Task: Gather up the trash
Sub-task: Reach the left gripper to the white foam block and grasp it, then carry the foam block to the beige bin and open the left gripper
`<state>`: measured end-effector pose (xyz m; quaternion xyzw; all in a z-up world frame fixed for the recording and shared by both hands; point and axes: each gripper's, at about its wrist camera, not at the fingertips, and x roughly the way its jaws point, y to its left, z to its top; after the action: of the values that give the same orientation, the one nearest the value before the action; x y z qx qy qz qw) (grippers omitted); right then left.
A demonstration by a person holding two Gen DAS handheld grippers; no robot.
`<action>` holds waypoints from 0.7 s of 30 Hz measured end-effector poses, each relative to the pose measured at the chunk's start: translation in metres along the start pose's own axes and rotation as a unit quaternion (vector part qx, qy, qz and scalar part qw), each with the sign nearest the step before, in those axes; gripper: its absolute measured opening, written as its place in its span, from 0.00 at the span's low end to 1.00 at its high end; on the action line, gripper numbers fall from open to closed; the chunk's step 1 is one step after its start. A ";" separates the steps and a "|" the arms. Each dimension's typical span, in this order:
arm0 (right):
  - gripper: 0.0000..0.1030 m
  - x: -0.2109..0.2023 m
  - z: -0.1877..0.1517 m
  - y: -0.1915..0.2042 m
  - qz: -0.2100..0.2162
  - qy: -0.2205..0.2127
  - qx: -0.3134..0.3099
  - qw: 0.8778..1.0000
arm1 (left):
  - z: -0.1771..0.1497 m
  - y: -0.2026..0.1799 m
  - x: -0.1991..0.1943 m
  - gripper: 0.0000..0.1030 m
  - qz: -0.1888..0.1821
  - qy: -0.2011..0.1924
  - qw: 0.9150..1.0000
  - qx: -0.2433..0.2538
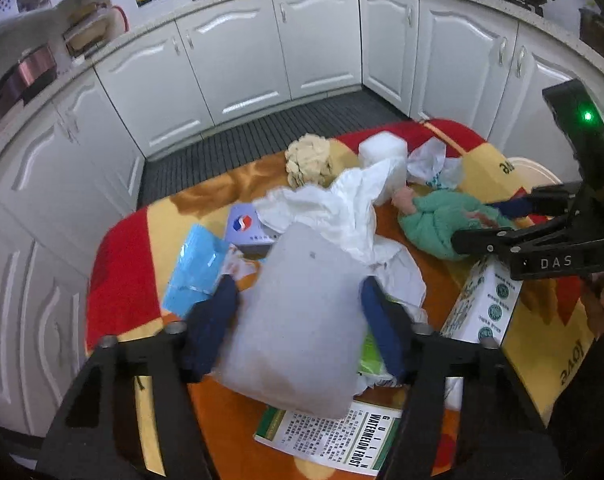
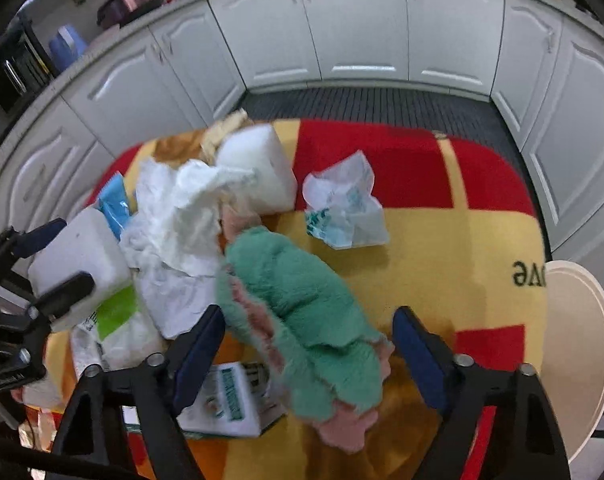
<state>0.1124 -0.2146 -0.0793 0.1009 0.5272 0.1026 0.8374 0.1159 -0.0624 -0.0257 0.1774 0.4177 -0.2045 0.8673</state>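
My left gripper (image 1: 298,316) is shut on a white foam block (image 1: 298,316) and holds it above the trash pile; it also shows in the right wrist view (image 2: 78,252). My right gripper (image 2: 308,344) is open, its jaws on either side of a green and pink plush toy (image 2: 302,312) that lies on the blanket. Crumpled white paper (image 1: 334,216), a blue packet (image 1: 194,268), a second foam block (image 2: 258,172), a crumpled plastic bag (image 2: 346,204) and small cartons (image 2: 230,400) lie on the table.
The table is covered by a red and yellow blanket (image 2: 442,232). A white stool (image 2: 578,340) stands at the right edge. A beige knitted item (image 1: 308,158) lies at the far side. White kitchen cabinets (image 1: 238,52) surround the dark floor mat.
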 end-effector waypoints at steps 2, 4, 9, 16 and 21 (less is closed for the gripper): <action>0.49 -0.006 -0.002 -0.001 0.001 -0.012 0.001 1.000 | 0.002 0.003 -0.004 0.40 -0.010 0.000 1.000 -0.004; 0.41 -0.017 -0.005 0.003 0.007 -0.024 -0.008 1.000 | 0.005 0.010 -0.010 0.33 -0.032 0.003 0.999 -0.020; 0.28 -0.051 -0.009 0.004 0.024 -0.062 -0.011 0.998 | 0.010 0.020 -0.031 0.30 -0.051 -0.013 0.997 -0.056; 0.27 -0.084 -0.021 0.006 0.037 -0.093 -0.012 0.995 | 0.019 0.008 -0.059 0.29 -0.084 -0.034 0.993 -0.077; 0.27 -0.121 -0.038 -0.015 0.024 -0.123 0.008 0.992 | 0.030 -0.034 -0.075 0.29 -0.123 -0.045 0.989 -0.062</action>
<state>0.0278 -0.2602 0.0050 0.1318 0.4182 0.1050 0.8926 0.0760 -0.0907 0.0469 0.0607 0.4091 -0.2913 0.8626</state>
